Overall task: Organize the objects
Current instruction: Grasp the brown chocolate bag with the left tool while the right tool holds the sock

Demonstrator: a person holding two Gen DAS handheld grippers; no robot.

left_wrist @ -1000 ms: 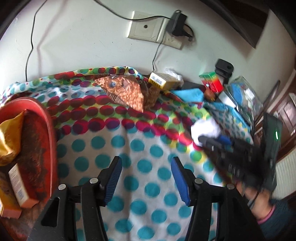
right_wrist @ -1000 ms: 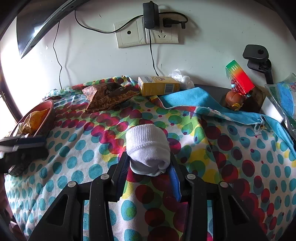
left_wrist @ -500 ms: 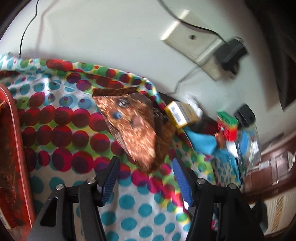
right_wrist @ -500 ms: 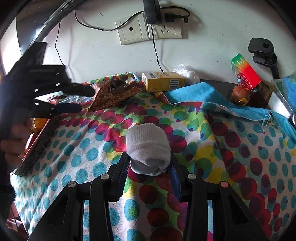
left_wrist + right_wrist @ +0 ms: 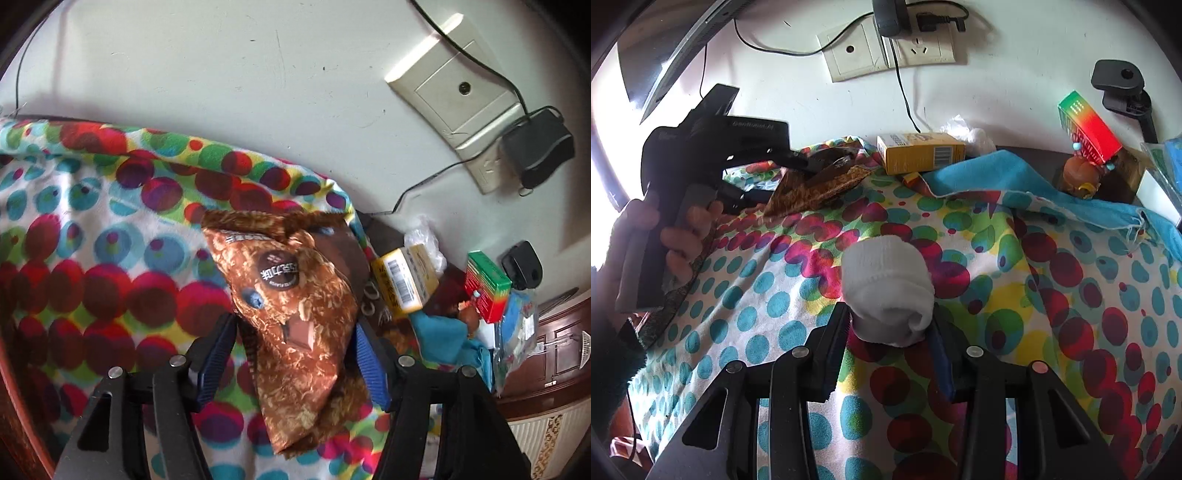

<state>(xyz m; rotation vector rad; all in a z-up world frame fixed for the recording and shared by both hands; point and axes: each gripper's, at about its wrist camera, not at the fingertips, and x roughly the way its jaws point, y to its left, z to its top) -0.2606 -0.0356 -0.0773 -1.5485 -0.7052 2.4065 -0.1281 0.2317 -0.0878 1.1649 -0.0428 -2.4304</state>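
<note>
Snack bag at the cloth's back edge, sock nearer the front

A crinkled brown snack bag (image 5: 295,325) lay on the dotted cloth (image 5: 92,258) near its back edge; a yellow cardboard box (image 5: 921,152) sat right of it against the wall, and a rolled white sock (image 5: 888,288) lay mid-cloth, before both.

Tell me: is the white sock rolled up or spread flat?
Rolled up. The white sock sits as a tight bundle, its layered end showing, clamped in the right tool.
</note>
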